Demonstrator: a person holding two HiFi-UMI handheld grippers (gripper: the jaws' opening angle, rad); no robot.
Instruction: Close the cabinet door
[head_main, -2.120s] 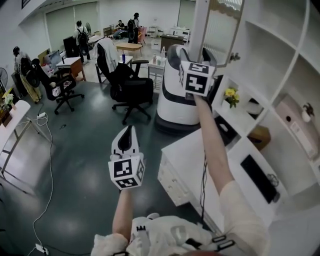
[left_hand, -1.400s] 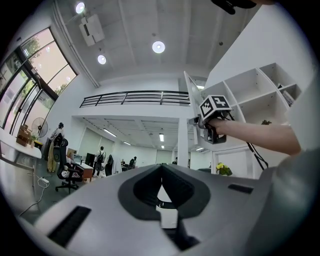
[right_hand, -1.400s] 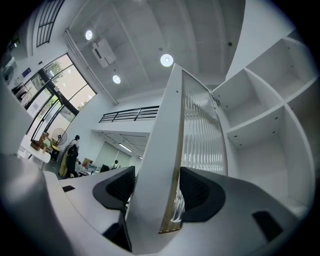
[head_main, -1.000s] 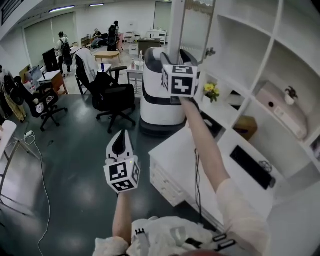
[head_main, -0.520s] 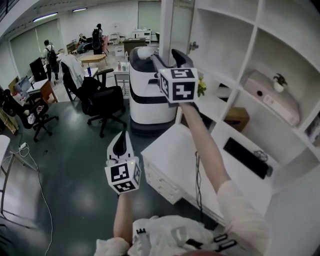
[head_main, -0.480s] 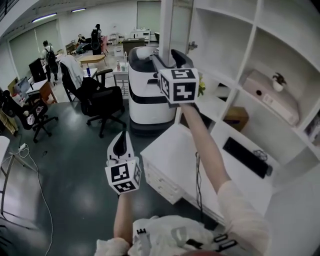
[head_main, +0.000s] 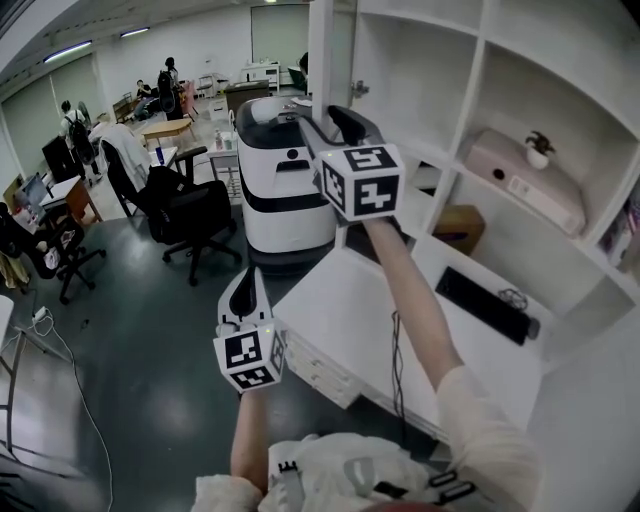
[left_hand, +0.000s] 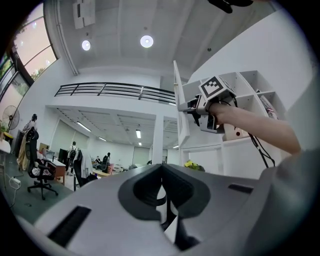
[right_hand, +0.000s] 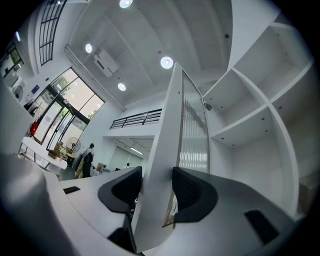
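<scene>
Cabinet door (right_hand: 167, 150) stands swung out from the white cabinet (head_main: 560, 60), with its upright edge between our jaws. Nearest us, our left gripper (head_main: 250, 282) hangs low over the grey floor (head_main: 130, 340), its jaws together and holding nothing. Just beyond it lies the white tabletop (head_main: 350, 320), which carries a black keyboard (head_main: 485, 305) on its right side. Above the tabletop, at arm's length, our right gripper (right_hand: 156, 171) is closing on the door's frame, and its pads appear to meet both faces. A cardboard box (head_main: 460, 228) sits in a lower compartment of the cabinet. Left of the door stands a white-and-black machine (head_main: 280, 190), then a black office chair (head_main: 195, 215). People (head_main: 165, 75) stand among desks at the far wall.
</scene>
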